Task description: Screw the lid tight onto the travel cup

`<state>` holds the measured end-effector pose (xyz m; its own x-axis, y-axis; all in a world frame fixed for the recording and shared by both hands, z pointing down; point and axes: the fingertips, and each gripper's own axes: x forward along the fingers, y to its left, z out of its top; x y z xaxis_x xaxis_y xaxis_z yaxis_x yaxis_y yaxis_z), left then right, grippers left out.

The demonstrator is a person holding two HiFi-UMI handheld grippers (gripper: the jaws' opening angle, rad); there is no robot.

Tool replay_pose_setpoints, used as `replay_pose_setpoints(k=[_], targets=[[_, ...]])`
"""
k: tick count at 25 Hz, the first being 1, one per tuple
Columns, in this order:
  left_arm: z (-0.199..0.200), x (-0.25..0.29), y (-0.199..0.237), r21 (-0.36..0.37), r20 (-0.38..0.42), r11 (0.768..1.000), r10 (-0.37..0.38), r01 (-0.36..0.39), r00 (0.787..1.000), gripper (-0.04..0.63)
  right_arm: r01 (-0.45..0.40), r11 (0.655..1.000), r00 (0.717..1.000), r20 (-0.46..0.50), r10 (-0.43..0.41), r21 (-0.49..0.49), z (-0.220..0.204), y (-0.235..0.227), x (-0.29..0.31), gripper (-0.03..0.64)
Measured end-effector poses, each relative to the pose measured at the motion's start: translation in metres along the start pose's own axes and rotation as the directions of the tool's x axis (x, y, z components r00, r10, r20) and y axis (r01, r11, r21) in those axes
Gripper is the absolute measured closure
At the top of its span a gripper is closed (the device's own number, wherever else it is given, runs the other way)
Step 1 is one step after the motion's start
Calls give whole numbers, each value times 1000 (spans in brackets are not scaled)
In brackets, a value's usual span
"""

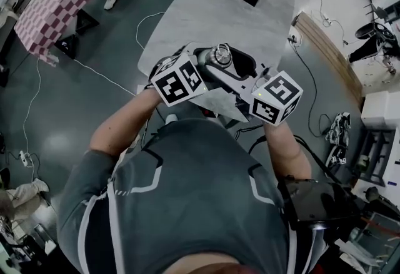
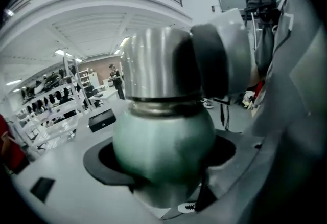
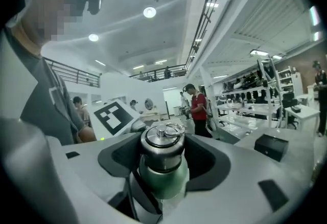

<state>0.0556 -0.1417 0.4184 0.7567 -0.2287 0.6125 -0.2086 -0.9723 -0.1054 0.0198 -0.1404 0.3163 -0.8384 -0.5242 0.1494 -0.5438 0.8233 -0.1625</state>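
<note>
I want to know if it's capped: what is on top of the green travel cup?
A steel lid with a small ring on top sits on the travel cup. The mouth and threads beneath are covered.

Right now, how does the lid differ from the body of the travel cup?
The lid is bare steel; the body is green. The lid is a straight-sided cylinder with a ring on top; the body bulges round. The right hand-held gripper closes on the lid, the left hand-held gripper on the body. Both have a metallic sheen.
</note>
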Motion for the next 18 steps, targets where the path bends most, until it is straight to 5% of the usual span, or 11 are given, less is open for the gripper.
replay_pose_setpoints(k=[4, 8, 14, 18], targets=[[27, -19, -31, 66, 103, 973, -227, 221, 968, 196, -211, 971, 977, 5, 213, -110, 23, 23, -16, 293], [37, -46, -49, 115, 158, 915, -401, 386, 902, 195, -434, 879, 897, -8, 441, -198, 39, 48, -26, 291], [54, -66, -85, 201, 150, 809, -583, 553, 798, 195, -624, 739, 764, -4, 645, -253, 59, 72, -44, 291], [55, -67, -88, 208, 154, 796, -601, 569, 785, 195, -680, 703, 728, -74, 682, -208, 49, 81, -42, 293]])
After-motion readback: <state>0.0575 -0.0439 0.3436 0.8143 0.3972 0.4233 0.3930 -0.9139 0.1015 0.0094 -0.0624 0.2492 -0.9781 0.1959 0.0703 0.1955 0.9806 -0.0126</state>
